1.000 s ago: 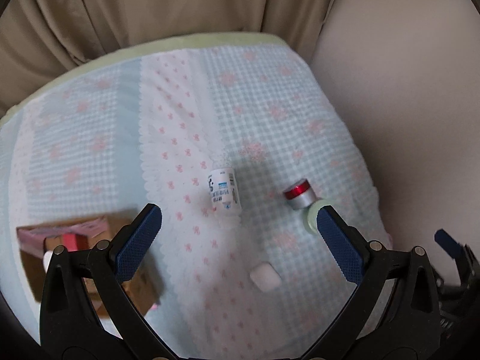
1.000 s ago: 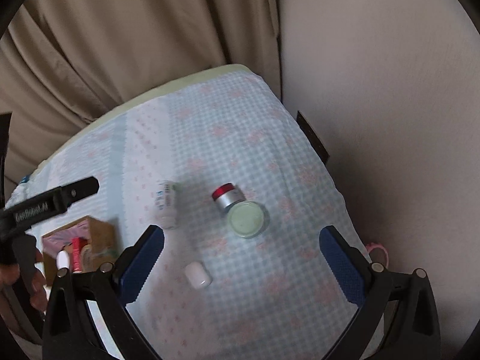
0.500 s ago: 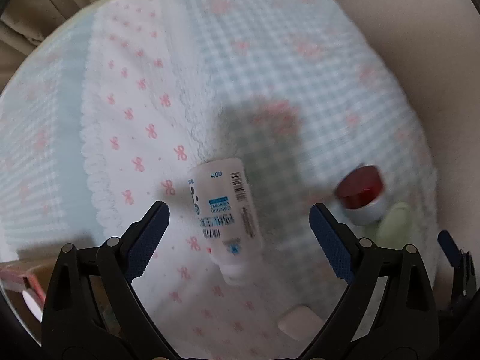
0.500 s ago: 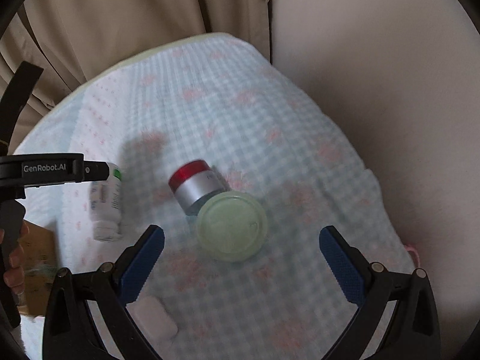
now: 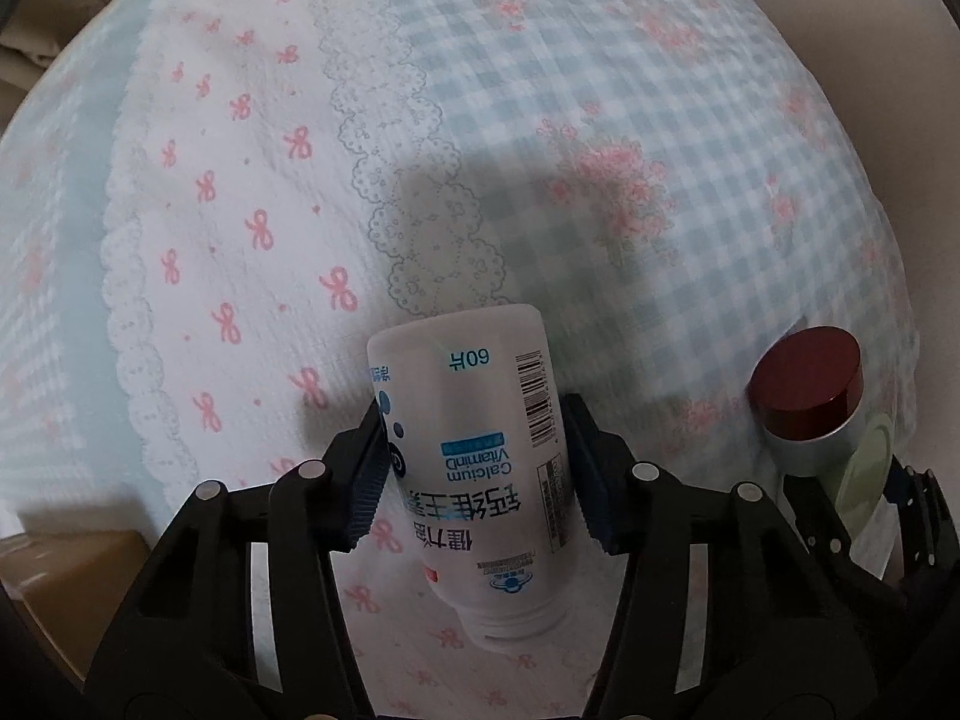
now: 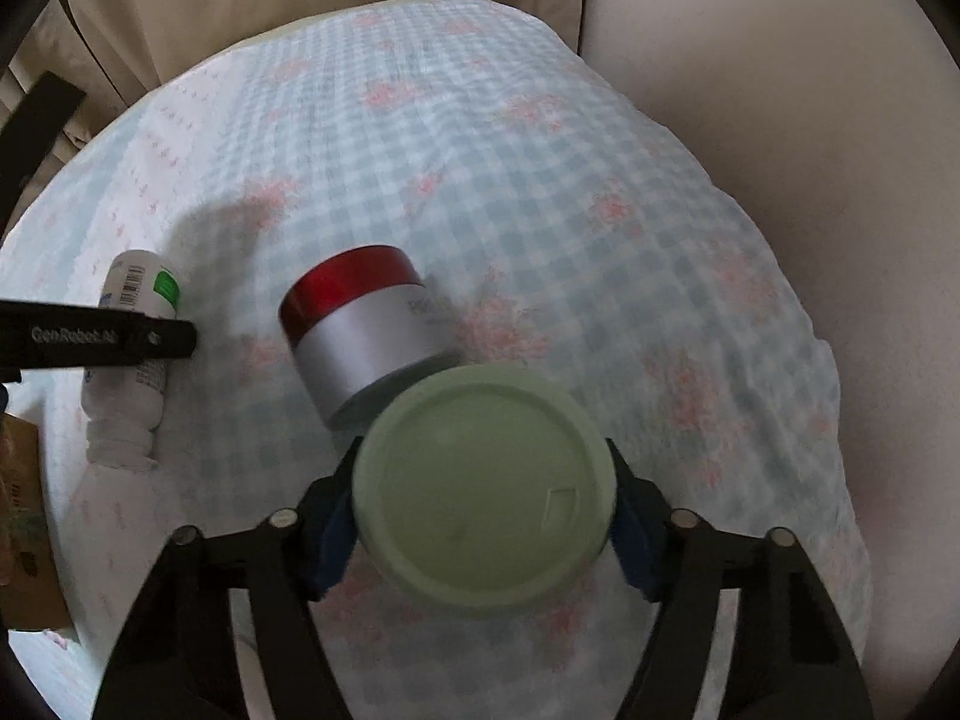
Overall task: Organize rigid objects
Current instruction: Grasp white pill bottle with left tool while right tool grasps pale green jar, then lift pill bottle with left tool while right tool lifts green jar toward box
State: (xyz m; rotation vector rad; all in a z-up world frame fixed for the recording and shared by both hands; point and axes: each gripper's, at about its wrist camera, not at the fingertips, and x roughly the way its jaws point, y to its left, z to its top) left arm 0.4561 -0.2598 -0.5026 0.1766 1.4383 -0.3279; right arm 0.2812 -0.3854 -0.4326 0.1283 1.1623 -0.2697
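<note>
A white calcium bottle (image 5: 480, 456) lies on its side on the patterned cloth, cap toward me. My left gripper (image 5: 474, 468) is shut on it, blue pads on both sides of its body. The bottle also shows in the right wrist view (image 6: 135, 354) under the left gripper's finger. My right gripper (image 6: 480, 516) is shut on a pale green round lid (image 6: 483, 489), one pad on each side of its rim. A silver jar with a red cap (image 6: 366, 330) lies tilted just beyond the lid, touching it; it also shows in the left wrist view (image 5: 807, 396).
A cardboard box (image 5: 66, 588) sits at the left edge, also in the right wrist view (image 6: 24, 528). The cloth-covered surface (image 6: 540, 180) ends at a beige curtain (image 6: 270, 6) behind and a pale wall (image 6: 810, 120) on the right.
Both grippers came down and forward onto the cloth. The left jaws closed on the white bottle. The right jaws closed on the green lid.
</note>
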